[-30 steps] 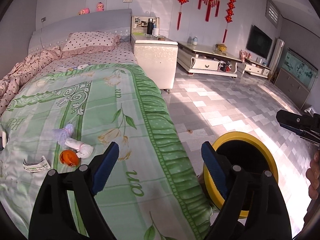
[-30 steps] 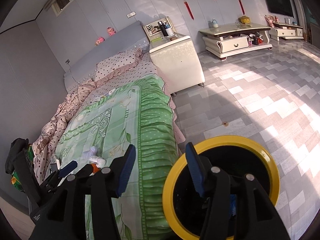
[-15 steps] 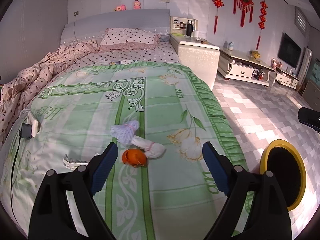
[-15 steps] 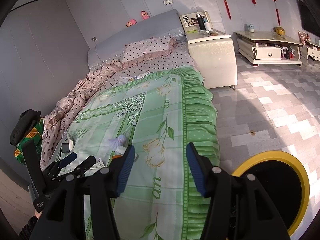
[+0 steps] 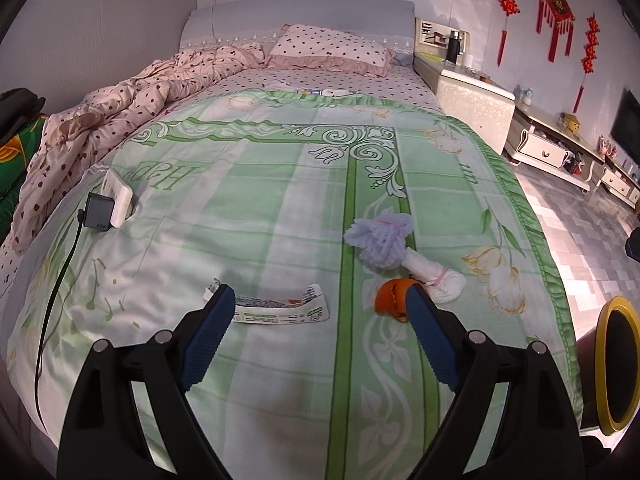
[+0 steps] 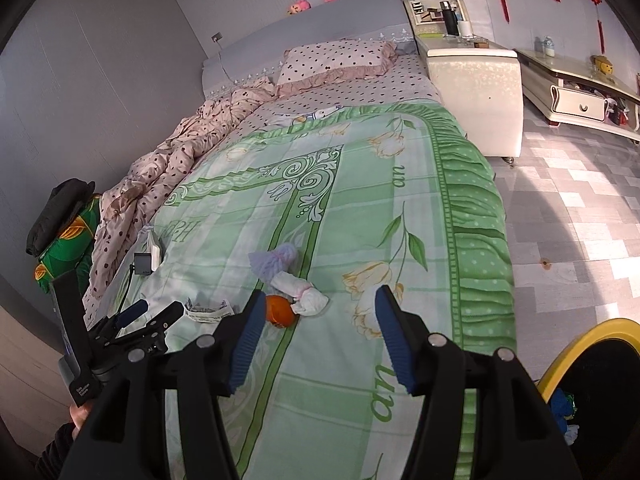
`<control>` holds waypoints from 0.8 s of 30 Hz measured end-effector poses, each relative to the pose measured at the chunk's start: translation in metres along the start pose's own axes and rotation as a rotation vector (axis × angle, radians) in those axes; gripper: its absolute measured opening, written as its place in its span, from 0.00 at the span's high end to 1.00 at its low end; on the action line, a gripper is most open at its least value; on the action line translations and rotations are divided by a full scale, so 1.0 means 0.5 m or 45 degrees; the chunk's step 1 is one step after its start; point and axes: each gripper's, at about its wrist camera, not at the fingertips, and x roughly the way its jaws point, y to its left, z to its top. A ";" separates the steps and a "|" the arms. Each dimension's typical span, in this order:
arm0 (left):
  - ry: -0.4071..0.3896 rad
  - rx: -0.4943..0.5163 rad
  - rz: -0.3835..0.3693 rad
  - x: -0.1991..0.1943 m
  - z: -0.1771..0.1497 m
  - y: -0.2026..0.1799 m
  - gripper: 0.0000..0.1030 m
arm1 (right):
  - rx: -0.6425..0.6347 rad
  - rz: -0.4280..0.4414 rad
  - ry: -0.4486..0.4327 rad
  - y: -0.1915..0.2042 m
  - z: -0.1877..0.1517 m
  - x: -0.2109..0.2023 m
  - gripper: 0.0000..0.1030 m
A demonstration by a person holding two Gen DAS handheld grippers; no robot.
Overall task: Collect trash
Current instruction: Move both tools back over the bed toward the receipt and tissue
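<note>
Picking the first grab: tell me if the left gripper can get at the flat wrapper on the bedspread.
Probably yes. The left gripper is open, the flat wrapper lies just beyond its fingers on the bedspread, and nothing sits between them.

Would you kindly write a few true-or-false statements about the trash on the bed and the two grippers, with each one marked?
1. The orange peel lies on the green bedspread. True.
2. The left gripper is shut on the flat wrapper. False: its jaws are wide open, and the wrapper lies on the bed.
3. The yellow-rimmed bin stands on the floor beside the bed. True.
4. The white tissue bundle is already in the bin. False: it lies beside the orange peel.
5. The right gripper is open and holds nothing. True.
</note>
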 end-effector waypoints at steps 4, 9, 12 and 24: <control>0.040 -0.062 0.040 0.039 -0.015 0.059 0.20 | -0.030 0.015 0.049 0.026 0.000 0.058 0.48; 0.087 -0.131 0.078 0.091 -0.031 0.128 0.20 | -0.070 0.019 0.103 0.050 0.001 0.132 0.48; 0.120 -0.184 0.084 0.123 -0.041 0.164 0.20 | -0.084 0.018 0.142 0.058 0.002 0.182 0.48; 0.211 -0.304 0.058 0.232 -0.056 0.224 0.20 | -0.128 0.009 0.266 0.081 0.003 0.351 0.48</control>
